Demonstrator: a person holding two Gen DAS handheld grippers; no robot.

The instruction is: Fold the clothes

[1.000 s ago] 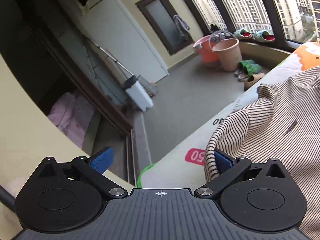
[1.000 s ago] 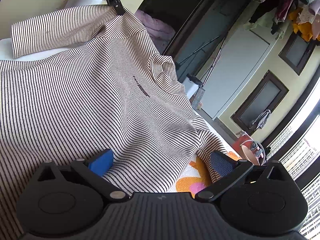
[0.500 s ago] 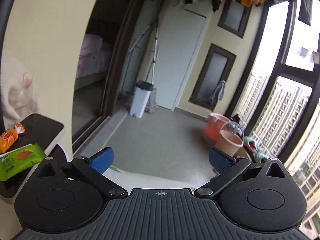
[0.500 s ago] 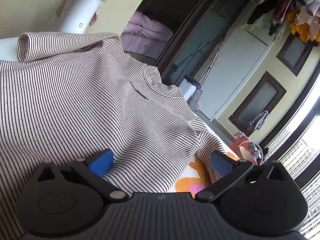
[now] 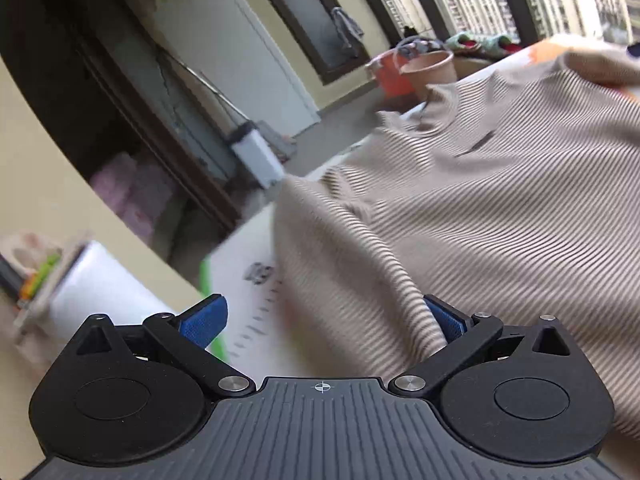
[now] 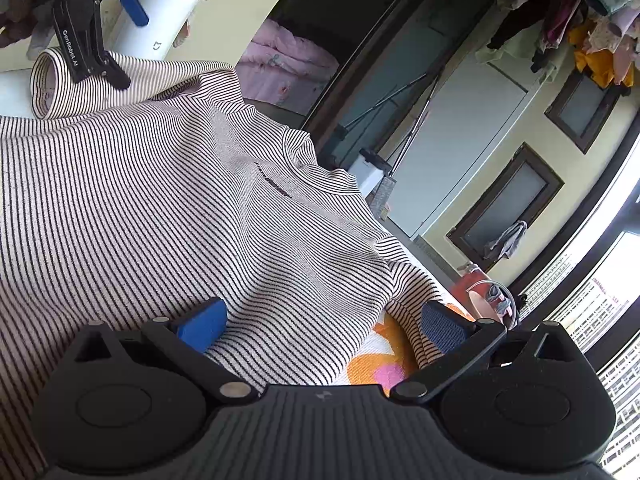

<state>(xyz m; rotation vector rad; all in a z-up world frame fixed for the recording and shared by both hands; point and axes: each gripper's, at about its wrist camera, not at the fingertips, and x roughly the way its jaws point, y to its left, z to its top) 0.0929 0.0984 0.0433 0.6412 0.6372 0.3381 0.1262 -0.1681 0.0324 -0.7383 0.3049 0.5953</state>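
A black-and-white striped long-sleeved shirt [image 6: 168, 208] lies spread, collar away from me, on a patterned mat [image 6: 372, 364]. My right gripper [image 6: 323, 324] is open low over the shirt's near side edge, and fabric lies between its blue pads [image 6: 204, 322]. At the far left the sleeve [image 6: 160, 76] lies doubled over with a rounded fold. My left gripper [image 6: 128, 42] stands open there, one black finger tip resting on the sleeve. The left wrist view is motion-blurred: the left gripper [image 5: 324, 320] is open with the shirt [image 5: 480, 208] against its right pad.
A white cylinder appliance [image 6: 156, 36] stands past the mat's far left corner. Beyond the mat's edge [image 5: 248, 280] are bare floor, a small white bin [image 5: 256, 156] and two buckets [image 5: 424, 68]. Clothes hang overhead [image 6: 580, 20]. A gloved hand [image 6: 16, 20] holds the left gripper.
The left gripper, at the raised shoulder a second ago, let the sleeve drop, swung up away, and has come back down onto the folded sleeve. The right gripper has hardly moved.
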